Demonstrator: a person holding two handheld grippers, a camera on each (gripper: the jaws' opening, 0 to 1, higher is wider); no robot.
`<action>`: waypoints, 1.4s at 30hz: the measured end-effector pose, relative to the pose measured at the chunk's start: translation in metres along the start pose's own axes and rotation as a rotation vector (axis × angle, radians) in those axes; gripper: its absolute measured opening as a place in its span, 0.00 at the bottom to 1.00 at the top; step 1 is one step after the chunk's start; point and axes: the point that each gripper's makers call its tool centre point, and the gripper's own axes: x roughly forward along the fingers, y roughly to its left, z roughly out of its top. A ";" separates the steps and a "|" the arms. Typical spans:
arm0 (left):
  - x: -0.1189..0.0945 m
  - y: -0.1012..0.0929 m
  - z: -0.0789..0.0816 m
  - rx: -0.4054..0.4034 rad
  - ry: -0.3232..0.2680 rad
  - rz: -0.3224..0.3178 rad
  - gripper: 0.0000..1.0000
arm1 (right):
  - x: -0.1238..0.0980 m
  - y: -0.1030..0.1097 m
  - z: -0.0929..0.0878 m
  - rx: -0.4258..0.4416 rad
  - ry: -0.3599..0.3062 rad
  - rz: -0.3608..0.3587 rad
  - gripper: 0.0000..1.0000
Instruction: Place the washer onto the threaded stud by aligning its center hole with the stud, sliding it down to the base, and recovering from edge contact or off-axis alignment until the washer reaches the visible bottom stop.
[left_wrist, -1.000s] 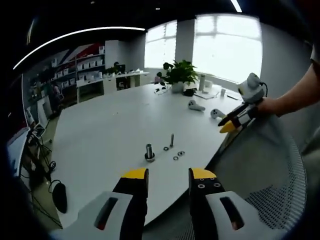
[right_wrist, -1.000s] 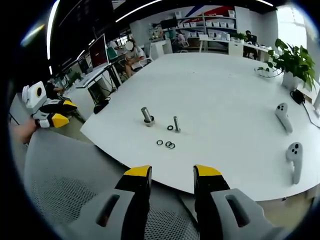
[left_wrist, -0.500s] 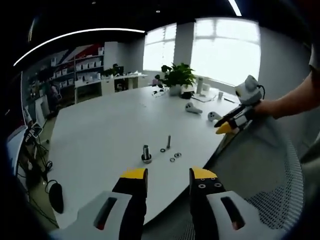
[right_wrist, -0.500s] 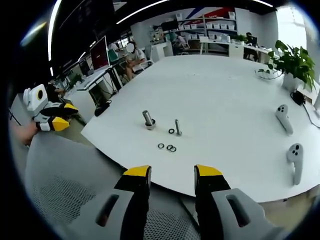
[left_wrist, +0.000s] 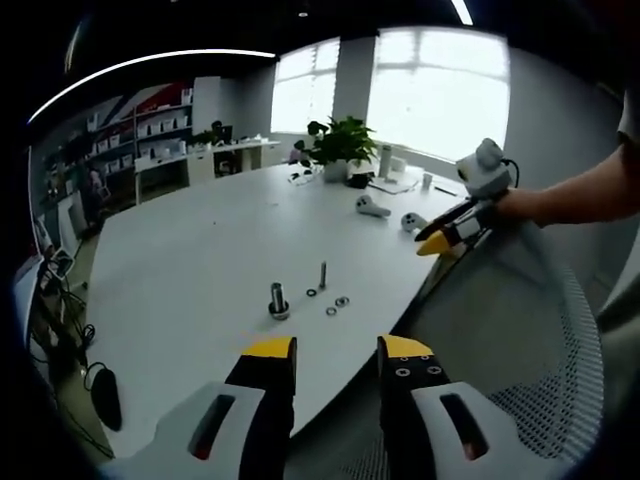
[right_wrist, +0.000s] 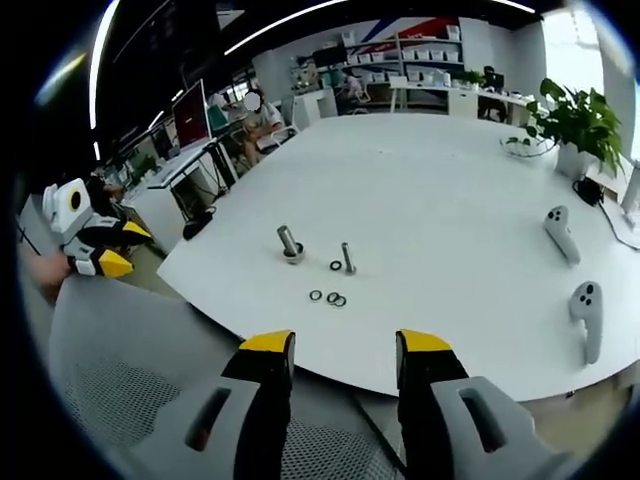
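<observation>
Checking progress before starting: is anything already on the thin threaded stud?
Nothing visible on the thin stud; one washer lies on the table beside its base. Too small to rule out one seated at the bottom.

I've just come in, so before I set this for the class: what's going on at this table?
A person holds a pair of tongs in each hand, both open and empty, back from the edge of a white table above a mesh chair. The left tongs and right tongs both point toward two upright studs, a thick one and a thin one, with loose washers lying flat beside them. No washer has been picked up yet.
</observation>
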 end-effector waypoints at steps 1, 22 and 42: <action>0.000 0.000 0.000 0.000 -0.001 -0.001 0.30 | 0.001 0.001 -0.001 -0.007 0.010 0.000 0.44; -0.001 -0.004 0.000 -0.008 -0.002 -0.027 0.29 | 0.001 0.005 -0.001 -0.134 0.076 -0.015 0.44; -0.001 0.001 -0.001 -0.014 0.002 -0.010 0.28 | 0.043 0.025 0.040 -0.142 0.090 0.048 0.47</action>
